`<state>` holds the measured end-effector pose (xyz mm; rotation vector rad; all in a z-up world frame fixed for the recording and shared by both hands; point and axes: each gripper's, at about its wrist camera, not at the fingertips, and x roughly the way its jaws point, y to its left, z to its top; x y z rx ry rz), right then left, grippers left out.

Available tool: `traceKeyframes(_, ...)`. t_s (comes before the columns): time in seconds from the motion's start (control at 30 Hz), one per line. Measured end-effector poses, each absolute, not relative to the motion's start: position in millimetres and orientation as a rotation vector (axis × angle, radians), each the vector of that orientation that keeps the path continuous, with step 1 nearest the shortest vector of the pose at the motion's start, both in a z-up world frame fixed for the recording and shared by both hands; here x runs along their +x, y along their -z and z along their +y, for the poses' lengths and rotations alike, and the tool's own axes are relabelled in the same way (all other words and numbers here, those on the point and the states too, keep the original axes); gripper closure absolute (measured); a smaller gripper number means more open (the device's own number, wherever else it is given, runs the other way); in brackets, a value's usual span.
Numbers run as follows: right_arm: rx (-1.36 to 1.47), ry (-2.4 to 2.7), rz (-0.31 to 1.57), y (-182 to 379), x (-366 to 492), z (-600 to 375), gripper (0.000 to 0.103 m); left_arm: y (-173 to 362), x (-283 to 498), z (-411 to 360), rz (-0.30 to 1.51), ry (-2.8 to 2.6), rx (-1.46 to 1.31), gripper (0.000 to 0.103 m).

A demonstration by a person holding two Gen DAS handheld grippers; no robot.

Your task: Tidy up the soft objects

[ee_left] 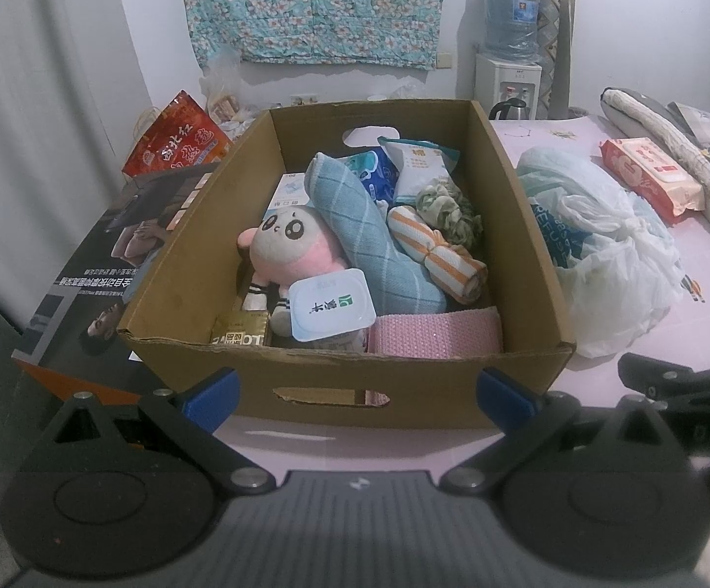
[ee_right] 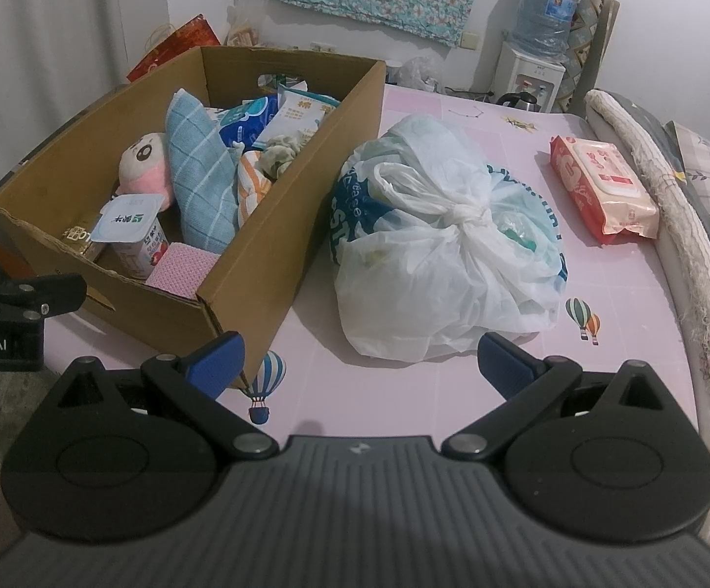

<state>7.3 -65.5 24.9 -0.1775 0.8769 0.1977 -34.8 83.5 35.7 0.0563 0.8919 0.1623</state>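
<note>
Nearest the left camera, the left gripper (ee_left: 358,392) hangs with its blue-tipped fingers spread wide apart and empty, just before the near wall of the cardboard box (ee_left: 345,382) on the pink mat (ee_right: 452,367). The right gripper (ee_right: 358,360) is likewise spread and holds nothing, low over the mat in front of the knotted white plastic bag (ee_right: 448,250), which lies just beside the box's right wall. Inside the box, at the near end, sit a yogurt cup (ee_left: 330,311) and a pink textured pad (ee_left: 435,335); behind them lie the pink plush toy (ee_left: 286,245), a rolled blue towel (ee_left: 367,235), an orange-striped rolled cloth (ee_left: 435,257) and a green scrunchie (ee_left: 445,208), with snack packets (ee_left: 418,166) at the far end. Farther right on the mat lies a pack of wet wipes (ee_right: 602,183), well apart from the bag.
</note>
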Motion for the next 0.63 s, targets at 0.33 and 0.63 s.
traceKeyframes(0.33, -0.176, -0.197, 0.878, -24.3, 6.4, -65.7, 0.001, -35.8, -34.8, 83.3, 0.892, -0.162, 0.056, 0.000)
traceKeyframes(0.63, -0.175, -0.199, 0.880, -23.8, 7.1, -67.3, 0.001, -36.0, -35.1, 83.1, 0.893, -0.163, 0.056, 0.000)
